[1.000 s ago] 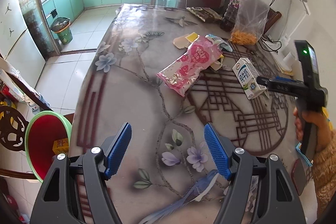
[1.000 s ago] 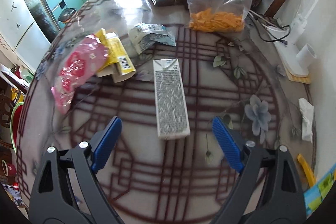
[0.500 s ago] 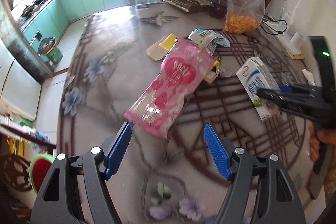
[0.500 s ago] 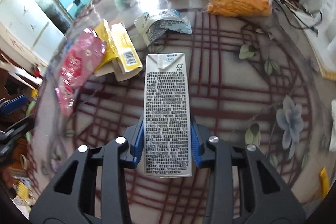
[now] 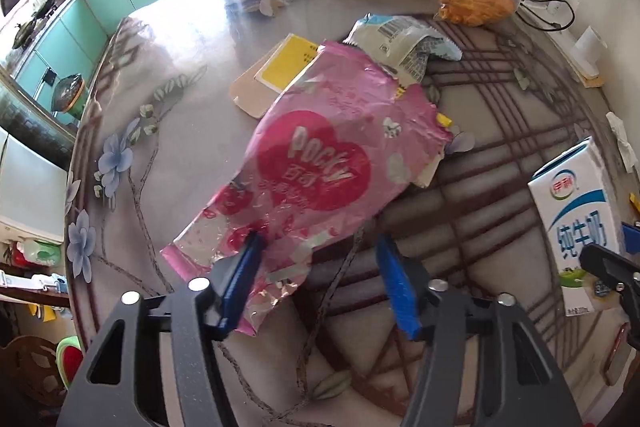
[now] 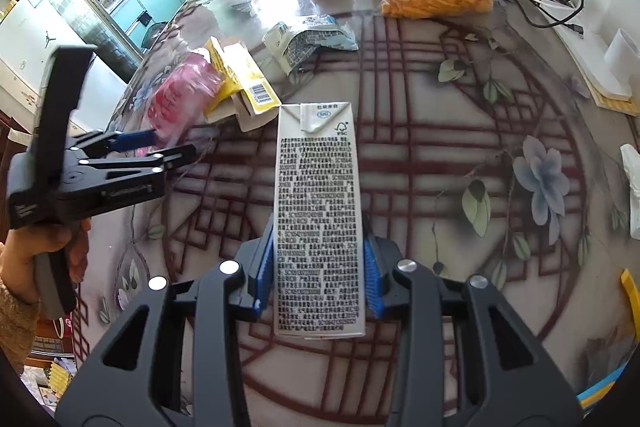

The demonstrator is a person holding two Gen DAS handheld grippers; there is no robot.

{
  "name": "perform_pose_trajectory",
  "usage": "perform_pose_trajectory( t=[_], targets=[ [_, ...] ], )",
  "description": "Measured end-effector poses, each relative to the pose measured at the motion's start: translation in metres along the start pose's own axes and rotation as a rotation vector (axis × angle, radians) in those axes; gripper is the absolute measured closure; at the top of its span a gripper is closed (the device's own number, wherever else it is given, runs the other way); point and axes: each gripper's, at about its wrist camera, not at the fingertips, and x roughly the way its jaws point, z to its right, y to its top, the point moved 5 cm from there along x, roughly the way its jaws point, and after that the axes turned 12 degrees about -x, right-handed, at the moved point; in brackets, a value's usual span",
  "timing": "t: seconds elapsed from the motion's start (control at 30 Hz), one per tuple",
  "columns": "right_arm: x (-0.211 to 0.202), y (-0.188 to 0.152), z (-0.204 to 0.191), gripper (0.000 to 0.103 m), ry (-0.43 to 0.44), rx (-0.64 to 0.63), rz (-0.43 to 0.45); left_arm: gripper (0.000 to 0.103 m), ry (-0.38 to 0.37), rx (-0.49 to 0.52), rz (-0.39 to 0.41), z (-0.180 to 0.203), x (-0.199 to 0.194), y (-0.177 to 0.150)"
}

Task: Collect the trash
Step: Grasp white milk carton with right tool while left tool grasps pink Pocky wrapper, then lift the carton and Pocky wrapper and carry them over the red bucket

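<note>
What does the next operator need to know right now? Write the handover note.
Right gripper: shut on the milk carton.
Left gripper: open, its left pad over the near end of the pink Pocky wrapper, not yet gripped.
Also on the table: yellow box and blue-white wrapper, partly under the Pocky wrapper.
Done: carton picked.
Left: grip the wrapper, bin both, then the rest.

Readable print on the trash
The pink snack wrapper [image 5: 320,179] reads "POCKY"; the milk carton [image 6: 318,219] carries an "FSC" mark above dense small print.
</note>
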Motion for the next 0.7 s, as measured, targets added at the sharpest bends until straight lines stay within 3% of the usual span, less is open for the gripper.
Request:
perform_pose_trajectory(
  t=[0.17,0.3,0.7],
  targets=[
    [-0.003,0.005,-0.007,0.066,-0.003,-0.011,0.011,0.081,-0.024,-0.019,0.000,-0.004,-0.004,-0.002],
    [-0.005,0.006,-0.014,0.066,-0.002,-0.023,0.012,0.090,-0.032,-0.026,0.017,-0.011,-0.010,-0.002],
    [-0.015,0.002,-0.026,0.066,0.002,-0.024,0.022,0.100,-0.086,-0.048,0.057,-0.018,-0.045,-0.017]
  ],
)
